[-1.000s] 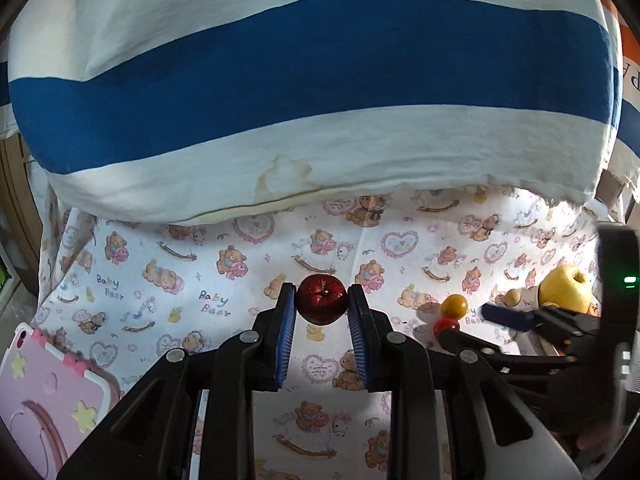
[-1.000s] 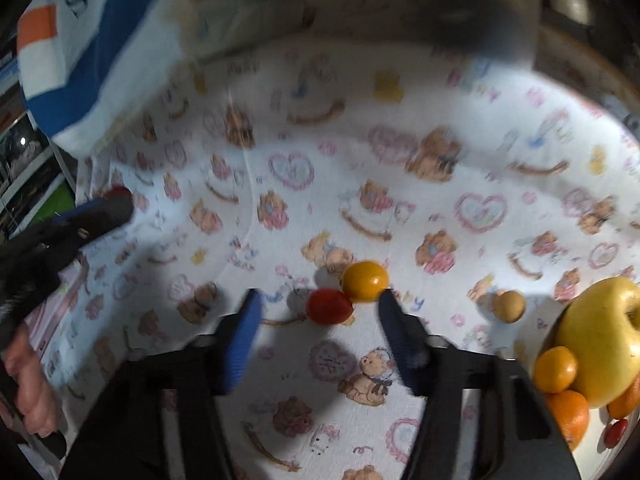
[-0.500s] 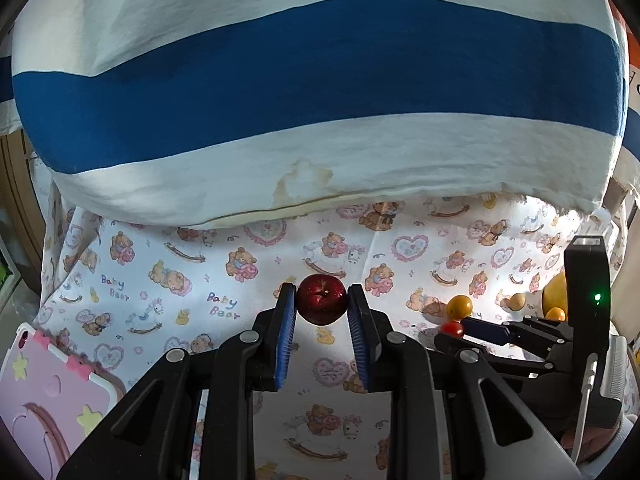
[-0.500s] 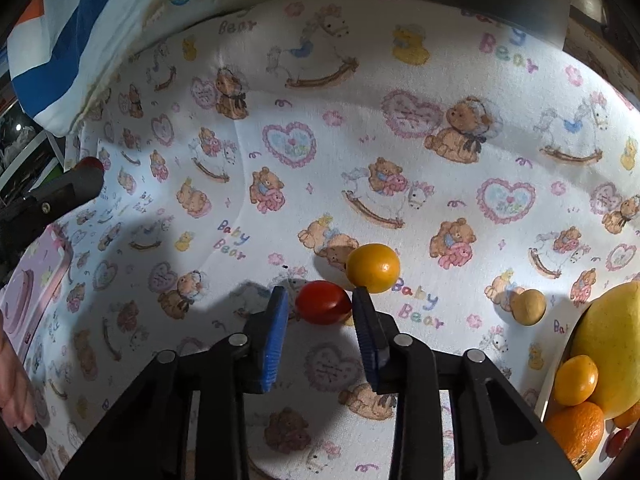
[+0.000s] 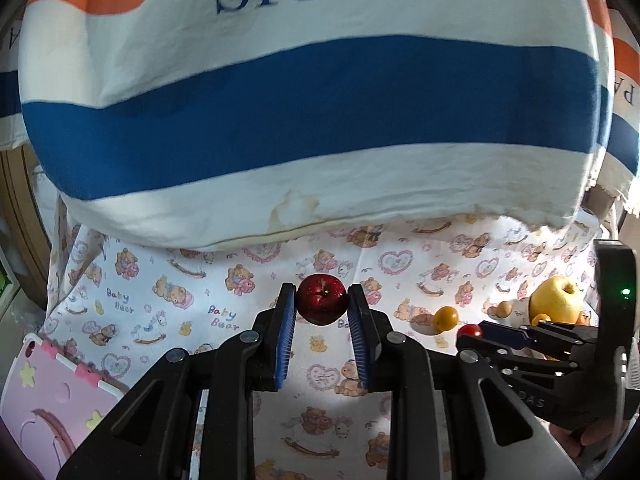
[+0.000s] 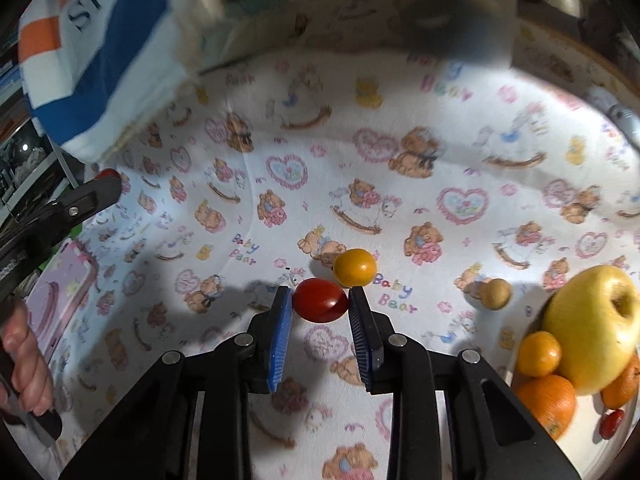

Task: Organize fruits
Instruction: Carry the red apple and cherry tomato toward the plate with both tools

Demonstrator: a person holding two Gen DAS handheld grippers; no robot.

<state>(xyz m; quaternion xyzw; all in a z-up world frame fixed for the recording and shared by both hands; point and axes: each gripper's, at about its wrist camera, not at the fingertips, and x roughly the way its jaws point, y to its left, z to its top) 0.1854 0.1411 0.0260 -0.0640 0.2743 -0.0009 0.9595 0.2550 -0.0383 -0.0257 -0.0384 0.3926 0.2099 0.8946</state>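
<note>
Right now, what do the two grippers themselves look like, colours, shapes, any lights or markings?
Both grippers are alike: the left gripper and right gripper have black, angular plastic linkages with round silver pivot pins, ending in two flat fingers faced with ribbed blue pads. Seen from the left wrist, the right gripper's black body carries a small green light. No cable is clearly visible. Any lettering on it is too faint to read.

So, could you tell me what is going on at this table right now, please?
A person is sorting fruit with a handheld claw in each hand. The left claw is shut on a dark red apple, held above the teddy-bear cloth. The right claw has just been closing on a small red tomato, which sits between its pads. A yellow tomato and a small brown fruit lie loose nearby; a yellow apple and oranges are gathered at the right.
</note>
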